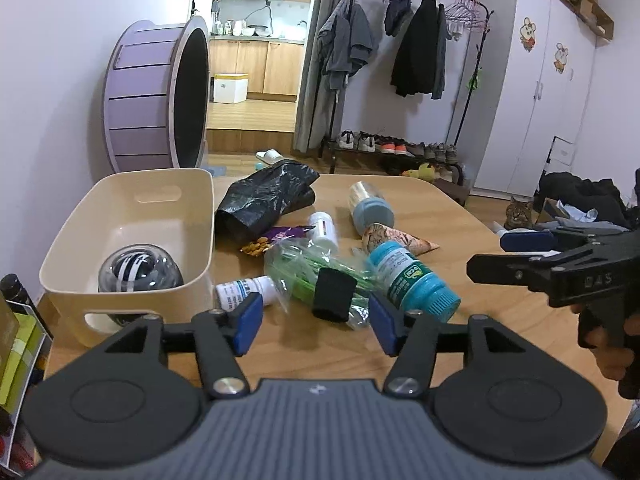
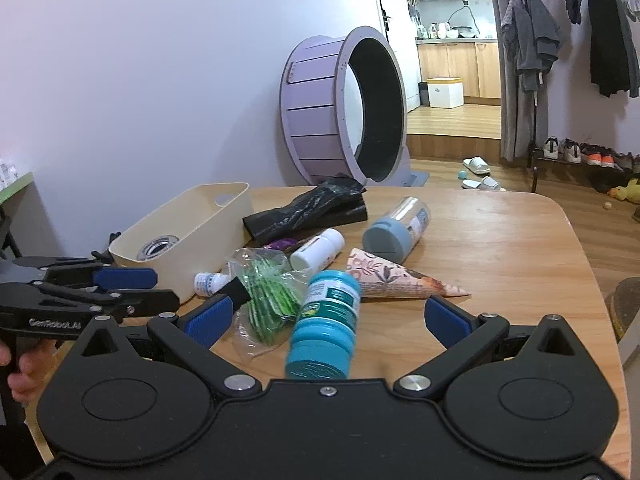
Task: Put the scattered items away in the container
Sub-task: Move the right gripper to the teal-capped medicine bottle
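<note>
With your left gripper (image 1: 316, 322) spread and empty by the cream container (image 1: 192, 216) (ball inside) and your right gripper (image 2: 328, 320) spread around the teal bottle (image 2: 326, 320), a hasty squeeze could roll that round bottle off sideways into the crinkly green bag (image 2: 268, 292).

Pale lilac walls (image 2: 160, 80); wooden floor (image 2: 600, 232); purple cat wheel (image 1: 140, 96) beside doorway to lit kitchen (image 1: 260, 40); black clothes rack (image 1: 420, 40) above shoe shelf (image 1: 400, 148); white wardrobe (image 1: 552, 100) at right; rounded wooden table (image 2: 500, 260) in foreground
</note>
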